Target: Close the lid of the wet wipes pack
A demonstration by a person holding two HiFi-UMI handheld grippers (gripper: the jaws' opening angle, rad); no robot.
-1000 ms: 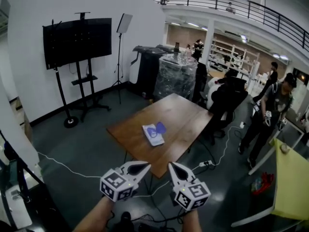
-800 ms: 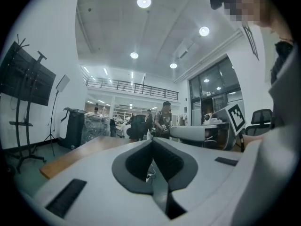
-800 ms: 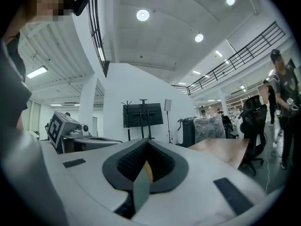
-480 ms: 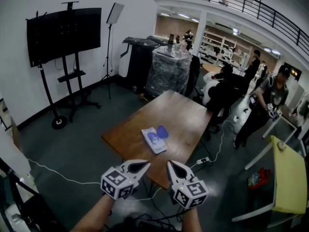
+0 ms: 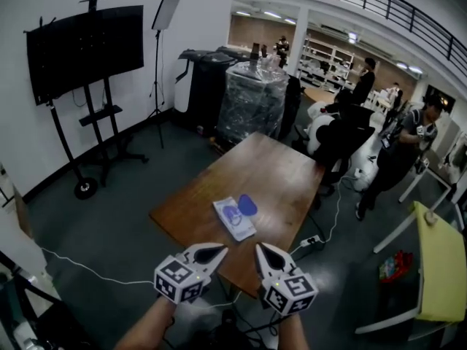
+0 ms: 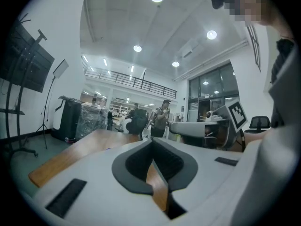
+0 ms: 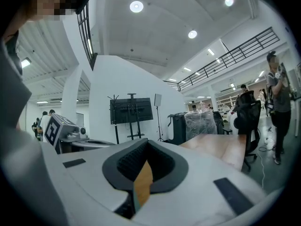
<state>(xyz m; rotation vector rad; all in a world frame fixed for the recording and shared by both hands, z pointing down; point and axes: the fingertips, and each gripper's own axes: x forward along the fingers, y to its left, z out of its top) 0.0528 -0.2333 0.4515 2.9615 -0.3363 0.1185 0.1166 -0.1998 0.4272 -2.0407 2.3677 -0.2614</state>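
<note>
Ahead, the wipes pack point(image 5: 233, 221) lies on the table point(image 5: 277, 173), long axis near to far, its blue lid point(image 5: 247, 205) open rightward. Left gripper point(image 5: 214, 252) and right gripper point(image 5: 264, 252), well short of it, have jaws closed on nothing; the right looks nearer the lid.

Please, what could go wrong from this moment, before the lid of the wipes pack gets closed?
1. The wet wipes pack lies unheld on the table with its blue lid open. A push from one gripper may slide the pack instead of shutting the lid.
2. The left gripper and right gripper are far from the pack. A power strip on the floor could trip the approach.
</note>
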